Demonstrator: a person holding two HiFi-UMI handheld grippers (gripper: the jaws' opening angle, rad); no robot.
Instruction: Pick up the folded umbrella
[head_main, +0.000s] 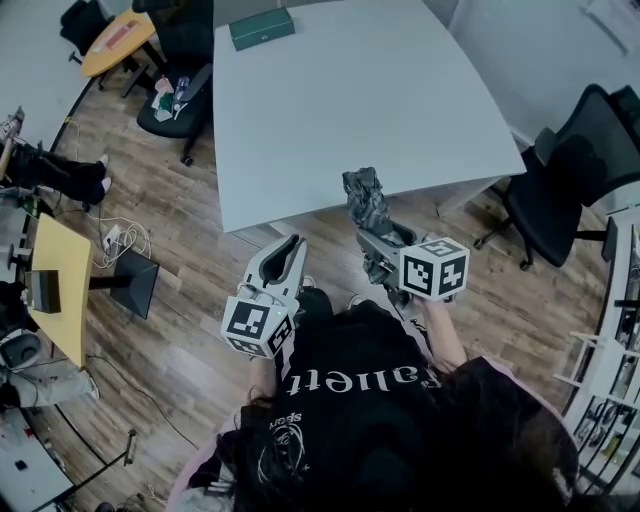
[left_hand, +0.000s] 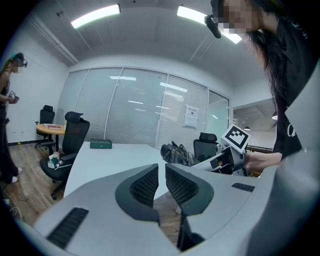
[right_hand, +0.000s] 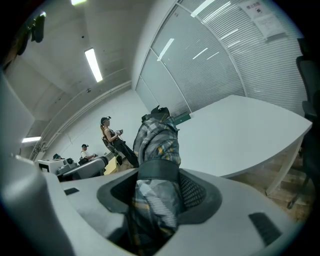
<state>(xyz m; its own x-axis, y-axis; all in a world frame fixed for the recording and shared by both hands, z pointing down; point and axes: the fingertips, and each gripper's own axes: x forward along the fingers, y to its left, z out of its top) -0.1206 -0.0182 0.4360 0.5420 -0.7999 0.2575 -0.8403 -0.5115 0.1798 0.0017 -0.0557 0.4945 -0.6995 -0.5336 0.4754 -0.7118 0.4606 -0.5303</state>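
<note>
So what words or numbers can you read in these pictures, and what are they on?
Nothing reads clearly enough to quote.
White print on the black shirt: upside down here, letters unsure.
Paper notice on the glass wall: too small.
Green box: any label is too small.
Marker cubes: only black-and-white squares, no words.

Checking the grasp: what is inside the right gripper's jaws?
The folded umbrella, plaid-patterned, is clamped between the jaws. Its lower end is hidden behind the body of the right gripper.
</note>
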